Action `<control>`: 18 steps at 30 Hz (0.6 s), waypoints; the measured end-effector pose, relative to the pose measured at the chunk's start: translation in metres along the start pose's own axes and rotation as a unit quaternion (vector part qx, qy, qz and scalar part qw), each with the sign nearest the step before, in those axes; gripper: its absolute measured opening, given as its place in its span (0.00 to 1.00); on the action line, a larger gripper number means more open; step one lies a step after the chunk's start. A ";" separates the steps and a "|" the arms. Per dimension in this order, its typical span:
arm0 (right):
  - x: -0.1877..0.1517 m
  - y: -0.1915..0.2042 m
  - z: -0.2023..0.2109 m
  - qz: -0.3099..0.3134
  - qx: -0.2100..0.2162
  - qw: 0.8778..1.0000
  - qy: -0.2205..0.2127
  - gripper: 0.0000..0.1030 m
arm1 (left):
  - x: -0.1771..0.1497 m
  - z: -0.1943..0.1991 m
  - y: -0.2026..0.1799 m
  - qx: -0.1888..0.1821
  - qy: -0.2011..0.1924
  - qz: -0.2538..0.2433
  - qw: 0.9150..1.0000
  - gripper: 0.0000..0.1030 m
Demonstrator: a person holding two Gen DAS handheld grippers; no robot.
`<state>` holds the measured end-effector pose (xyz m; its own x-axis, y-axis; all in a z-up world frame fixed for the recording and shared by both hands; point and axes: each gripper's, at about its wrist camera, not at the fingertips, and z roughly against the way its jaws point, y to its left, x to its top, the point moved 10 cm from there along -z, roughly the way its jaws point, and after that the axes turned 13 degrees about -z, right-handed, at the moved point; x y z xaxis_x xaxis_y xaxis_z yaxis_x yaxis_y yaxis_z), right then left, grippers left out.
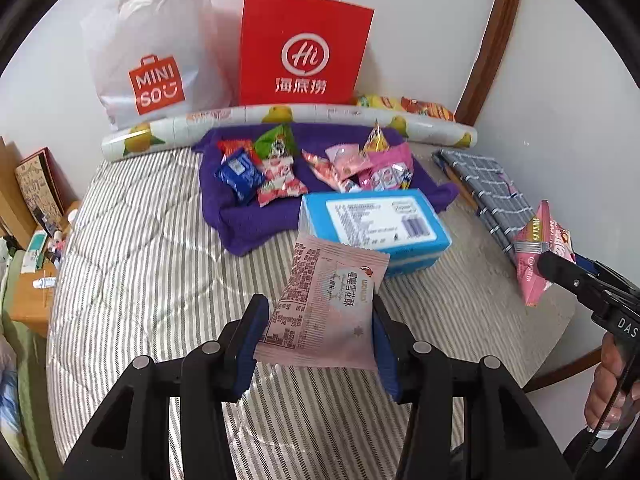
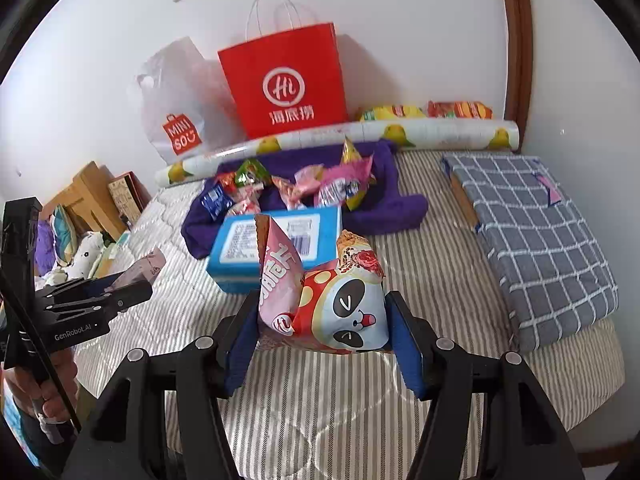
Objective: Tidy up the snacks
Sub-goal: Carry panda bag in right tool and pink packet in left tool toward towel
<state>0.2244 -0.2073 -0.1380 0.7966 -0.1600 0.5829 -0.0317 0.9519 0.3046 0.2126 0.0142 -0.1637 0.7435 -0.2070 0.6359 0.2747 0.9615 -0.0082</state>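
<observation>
Left gripper (image 1: pixel 320 320): jaws clamped on the pale pink packet (image 1: pixel 328 304), held flat above the striped bedding (image 1: pixel 140 260).
Right gripper (image 2: pixel 324 320): jaws squeezing the panda-faced snack bag (image 2: pixel 340 304), puffy, near the blue box (image 2: pixel 276 240).

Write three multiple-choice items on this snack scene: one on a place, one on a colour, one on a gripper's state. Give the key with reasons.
1. Where does the blue box sit?
A. inside the red bag
B. on the striped bed, at the purple cloth's near edge
C. on the checked cloth

2. What colour is the paper bag with string handles?
A. red
B. green
C. black

3. What is the left gripper doing?
A. open, holding nothing
B. shut on the blue box
C. shut on a pink packet

Key: 1 B, the box rests on the stripes by the cloth; 2 A, plainly red; 3 C, both pads press the packet.
</observation>
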 end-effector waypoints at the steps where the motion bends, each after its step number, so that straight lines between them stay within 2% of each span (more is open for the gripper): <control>1: 0.003 0.002 0.002 0.000 0.002 1.000 -0.001 0.59 | 0.003 0.003 0.000 0.000 -0.003 0.000 1.000 0.46; 18: 0.051 0.025 0.027 0.003 0.013 0.999 -0.030 0.59 | 0.050 0.044 0.018 0.006 -0.039 0.000 0.999 0.46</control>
<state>0.2480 -0.1985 -0.0798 0.7589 -0.1707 0.6284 -0.0525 0.9459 0.3203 0.2276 0.0291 -0.0983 0.6936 -0.1928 0.6940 0.2664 0.9639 0.0015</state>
